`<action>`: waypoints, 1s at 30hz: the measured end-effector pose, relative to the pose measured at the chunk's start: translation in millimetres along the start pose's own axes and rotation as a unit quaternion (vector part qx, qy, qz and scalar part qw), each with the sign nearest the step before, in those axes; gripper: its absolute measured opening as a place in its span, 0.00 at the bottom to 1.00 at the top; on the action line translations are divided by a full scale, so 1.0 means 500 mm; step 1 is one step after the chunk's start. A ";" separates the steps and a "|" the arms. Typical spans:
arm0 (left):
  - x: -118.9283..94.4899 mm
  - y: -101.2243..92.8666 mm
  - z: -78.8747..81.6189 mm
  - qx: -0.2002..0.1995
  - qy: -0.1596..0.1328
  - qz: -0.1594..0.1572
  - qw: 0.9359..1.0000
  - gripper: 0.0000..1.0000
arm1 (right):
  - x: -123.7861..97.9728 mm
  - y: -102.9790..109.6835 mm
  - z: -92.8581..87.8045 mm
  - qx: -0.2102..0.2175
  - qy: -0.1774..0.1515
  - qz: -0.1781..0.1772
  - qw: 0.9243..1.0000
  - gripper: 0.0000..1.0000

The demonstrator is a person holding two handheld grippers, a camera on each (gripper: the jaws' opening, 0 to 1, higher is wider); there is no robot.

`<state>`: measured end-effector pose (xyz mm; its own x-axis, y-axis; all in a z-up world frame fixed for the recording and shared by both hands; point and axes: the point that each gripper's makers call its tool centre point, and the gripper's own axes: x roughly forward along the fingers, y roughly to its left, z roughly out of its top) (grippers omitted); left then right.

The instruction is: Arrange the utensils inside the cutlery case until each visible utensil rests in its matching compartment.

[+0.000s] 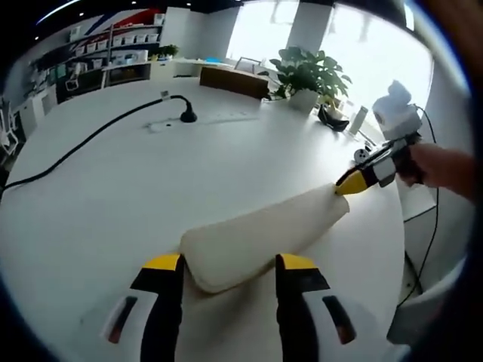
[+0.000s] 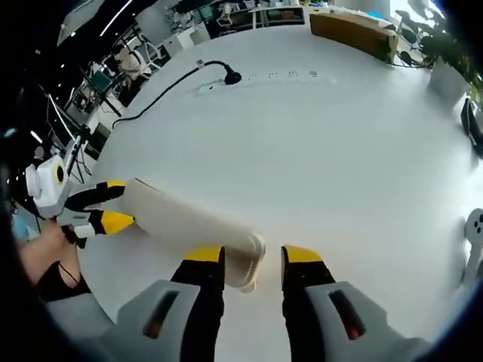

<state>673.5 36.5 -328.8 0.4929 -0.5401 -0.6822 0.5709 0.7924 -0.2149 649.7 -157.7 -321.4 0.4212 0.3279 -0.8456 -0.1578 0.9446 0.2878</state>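
Left gripper view: we are looking along our left tool (image 1: pixel 229 275), whose two yellow-tipped jaws are rising from the bottom of the frame and standing spread. The near end of the cream-coloured cutlery case (image 1: pixel 264 235) is lying between them; we cannot tell whether the jaws are touching it. The case is closed and lying flat on the white tabletop (image 1: pixel 136 173), stretching from the lower centre up toward the right. At its far end, at centre right, we are seeing the right tool (image 1: pixel 349 182) meeting the case with its yellow tip, with a hand (image 1: pixel 445 167) gripping it from the right edge. In the upper part of the frame a black cable (image 1: pixel 90 139) is running across the tabletop from the left edge, and a potted plant (image 1: pixel 309 75) is standing at upper centre-right.

In the right gripper view, our right tool (image 2: pixel 253 260) is coming up from the bottom with its jaws apart, and one end of the case (image 2: pixel 192 222) is sitting between the yellow tips; contact is unclear. The case is stretching toward the left of the frame, where the left tool (image 2: pixel 112 204) is standing with its two yellow tips spread on either side of the other end. The cable (image 2: pixel 162 89) is crossing the upper left.
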 end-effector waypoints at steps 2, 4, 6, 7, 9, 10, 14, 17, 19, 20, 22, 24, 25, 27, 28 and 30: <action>-0.002 -0.001 -0.003 -0.008 0.000 -0.001 1.000 0.51 | 0.003 0.003 -0.012 0.019 0.006 0.012 1.000 0.33; -0.005 0.002 -0.006 -0.028 -0.003 0.001 1.000 0.50 | 0.005 -0.006 -0.023 0.030 0.010 0.011 0.999 0.34; -0.006 0.001 -0.005 -0.038 -0.010 -0.002 0.999 0.50 | 0.008 0.000 -0.023 0.053 0.001 0.026 0.998 0.34; -0.006 0.002 -0.004 -0.046 -0.011 -0.002 0.999 0.50 | 0.010 0.008 -0.024 0.072 -0.003 0.041 0.997 0.34; -0.002 0.004 -0.005 -0.050 -0.008 -0.001 0.999 0.49 | 0.011 0.007 -0.035 0.076 0.004 0.041 0.996 0.34; 0.000 0.004 -0.007 -0.050 -0.004 0.000 0.999 0.48 | 0.012 0.010 -0.036 0.075 0.002 0.043 0.996 0.34; 0.008 0.017 0.004 -0.045 -0.009 0.011 0.999 0.46 | 0.011 0.014 -0.035 0.076 -0.005 0.045 0.996 0.33; 0.014 0.021 0.005 -0.057 -0.003 0.011 0.998 0.43 | 0.012 0.013 -0.035 0.082 -0.004 0.046 0.996 0.35; 0.017 0.024 0.008 -0.071 -0.004 0.011 0.997 0.42 | 0.012 0.012 -0.032 0.083 -0.004 0.048 0.995 0.35; 0.017 0.026 0.008 -0.078 -0.003 0.012 0.997 0.42 | 0.012 0.012 -0.031 0.082 -0.004 0.049 0.995 0.35; 0.018 0.023 0.008 -0.076 -0.005 0.013 0.997 0.42 | 0.013 0.017 -0.030 0.077 -0.005 0.059 0.995 0.32; 0.019 0.021 0.009 -0.081 -0.005 0.015 0.997 0.42 | 0.015 0.024 -0.028 0.087 -0.004 0.076 0.993 0.28; 0.018 0.020 0.009 -0.082 -0.007 0.018 0.996 0.42 | 0.014 0.030 -0.034 0.102 0.003 0.082 0.991 0.29; 0.018 0.017 0.009 -0.085 -0.009 0.025 0.996 0.42 | 0.021 0.019 -0.022 0.077 -0.009 0.074 0.994 0.29; 0.015 0.014 0.009 -0.082 -0.008 0.029 0.996 0.42 | 0.025 0.015 -0.019 0.086 -0.002 0.072 0.994 0.29; 0.011 0.015 0.003 -0.088 0.000 0.031 0.996 0.42 | 0.029 0.014 -0.015 0.074 -0.006 0.076 0.994 0.29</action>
<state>681.5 39.2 -333.0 0.5237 -0.4884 -0.6980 0.4159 0.8616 -0.2909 648.2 -146.6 -334.8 0.4129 0.4669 -0.7820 -0.0879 0.8750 0.4761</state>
